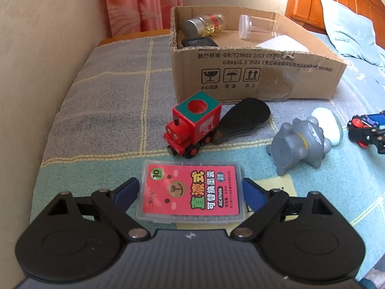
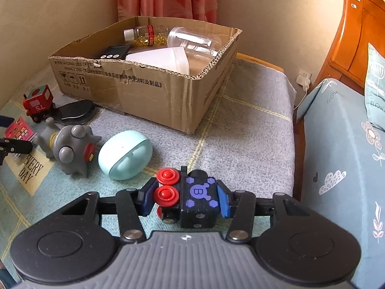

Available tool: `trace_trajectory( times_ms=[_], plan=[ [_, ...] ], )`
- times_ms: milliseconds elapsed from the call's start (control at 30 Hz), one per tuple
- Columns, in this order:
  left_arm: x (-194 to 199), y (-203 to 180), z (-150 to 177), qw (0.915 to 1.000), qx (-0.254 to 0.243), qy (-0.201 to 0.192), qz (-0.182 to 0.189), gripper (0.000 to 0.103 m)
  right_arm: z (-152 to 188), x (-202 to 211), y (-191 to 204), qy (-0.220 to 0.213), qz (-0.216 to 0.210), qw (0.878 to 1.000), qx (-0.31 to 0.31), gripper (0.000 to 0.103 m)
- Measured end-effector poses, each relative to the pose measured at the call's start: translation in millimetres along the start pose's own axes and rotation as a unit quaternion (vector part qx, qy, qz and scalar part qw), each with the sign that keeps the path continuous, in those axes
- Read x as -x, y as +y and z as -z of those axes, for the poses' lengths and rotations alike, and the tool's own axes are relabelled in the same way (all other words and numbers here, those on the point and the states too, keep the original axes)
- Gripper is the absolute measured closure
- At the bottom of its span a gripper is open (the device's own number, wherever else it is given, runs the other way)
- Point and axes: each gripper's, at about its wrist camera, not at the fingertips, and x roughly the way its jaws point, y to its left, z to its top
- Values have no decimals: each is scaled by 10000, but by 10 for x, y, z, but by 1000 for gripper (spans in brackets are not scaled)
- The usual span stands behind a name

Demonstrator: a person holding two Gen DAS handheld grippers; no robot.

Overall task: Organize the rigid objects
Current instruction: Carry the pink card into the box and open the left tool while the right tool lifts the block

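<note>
— Checked bedspread below: what did each gripper hold?
— Right gripper clamped the black toy train; left gripper stood wide around the red-labelled case, pads apart from it.
— Beyond?
— Red toy train, then the cardboard box.

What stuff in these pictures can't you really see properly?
- Left wrist view: black toy vehicle, cut off by the right edge.
- Left wrist view: dark flat gadget in the cardboard box, mostly behind the box wall.
- Right wrist view: red-labelled plastic case, partly behind the left gripper at the edge.
</note>
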Motion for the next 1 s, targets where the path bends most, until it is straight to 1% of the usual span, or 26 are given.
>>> trace_trajectory(
  times_ms=[233,300,500,533,733,800,1000],
  plan=[
    [147,-25,2,9998,-172,-38,-6,13,-8,117,29,-20,7,9998,197,48],
    [157,-29,0,9998,-176,-42,-17,13,7,115,26,36,-11,9998,209,48],
    [162,-44,11,9998,-173,-33,-18,13,106,47,6,184,-67,9998,32,47],
    [160,-48,6,9998,-184,-34,-16,13,114,37,4,204,-81,9998,-10,46],
    [169,-52,-9,9998,-209,-57,-15,13,121,9,-9,197,-116,9996,-158,46],
    [182,-50,-10,9998,-210,-58,-13,13,115,17,-8,205,-105,9996,-173,47],
    [258,-59,-39,9996,-262,-89,88,13,92,91,25,154,-92,9998,-76,48]
  ],
)
